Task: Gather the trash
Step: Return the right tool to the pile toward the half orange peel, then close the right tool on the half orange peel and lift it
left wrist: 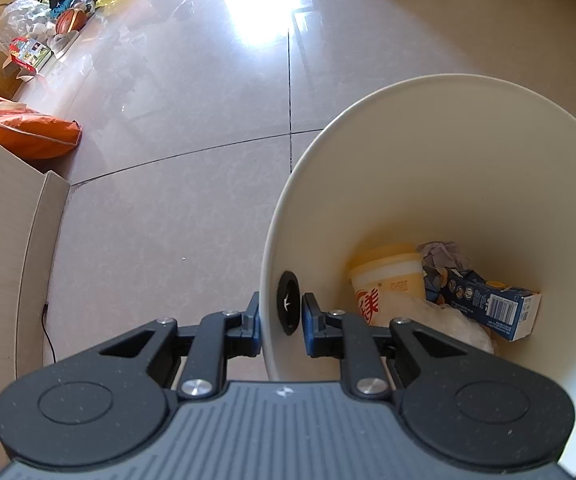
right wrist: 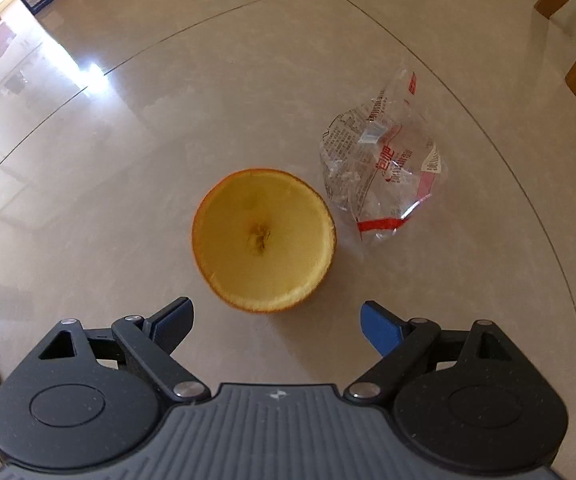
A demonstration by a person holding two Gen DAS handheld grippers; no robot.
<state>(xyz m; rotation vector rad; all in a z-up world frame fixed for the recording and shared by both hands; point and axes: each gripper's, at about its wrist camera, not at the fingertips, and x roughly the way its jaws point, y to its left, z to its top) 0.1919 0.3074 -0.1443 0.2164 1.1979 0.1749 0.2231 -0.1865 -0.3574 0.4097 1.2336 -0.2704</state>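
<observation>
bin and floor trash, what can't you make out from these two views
- Left wrist view: the bottom of the bin is hidden under the yellow tub, blue carton and crumpled paper.
- Left wrist view: the left gripper straddles the bin wall, its outer finger partly hidden behind it.
- Right wrist view: the printing on the clear wrapper is too small to read.
- Right wrist view: the underside of the orange peel faces away.

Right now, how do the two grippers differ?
The left gripper has its jaws closed on the white bin's wall; the right gripper is spread open and empty. The left carries the bin above the floor; the right faces the orange peel. Both are black.
</observation>
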